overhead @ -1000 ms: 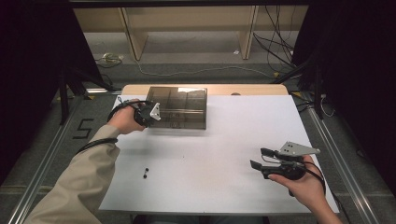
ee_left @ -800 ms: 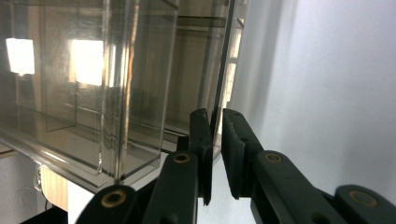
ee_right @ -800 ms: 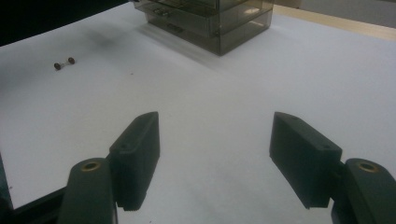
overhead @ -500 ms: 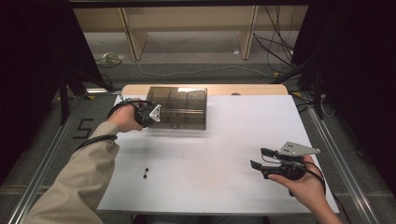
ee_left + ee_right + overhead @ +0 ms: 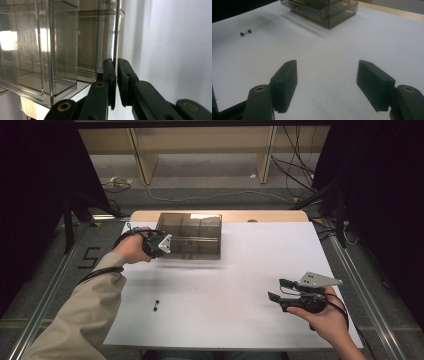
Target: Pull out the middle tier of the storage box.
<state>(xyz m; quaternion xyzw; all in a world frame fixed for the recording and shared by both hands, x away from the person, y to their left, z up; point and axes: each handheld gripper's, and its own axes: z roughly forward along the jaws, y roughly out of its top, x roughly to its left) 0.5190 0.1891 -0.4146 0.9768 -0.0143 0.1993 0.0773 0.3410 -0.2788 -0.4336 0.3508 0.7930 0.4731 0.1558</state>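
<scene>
Gripping: left gripper (image 5: 159,245) had fingers (image 5: 110,75) clamped on the smoky box (image 5: 192,234) wall, far left.
Right gripper (image 5: 280,290): fingers wide, empty, over near-right bench (image 5: 225,290).

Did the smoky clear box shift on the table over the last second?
No. In the high view the box sits in the same spot against the table's wooden back edge, with the left tool clamped on its side wall.

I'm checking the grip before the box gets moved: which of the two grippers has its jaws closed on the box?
The left gripper: its jaws pinch a wall of the smoky clear box. The right gripper hangs open over bare paper, away from the box.
</scene>
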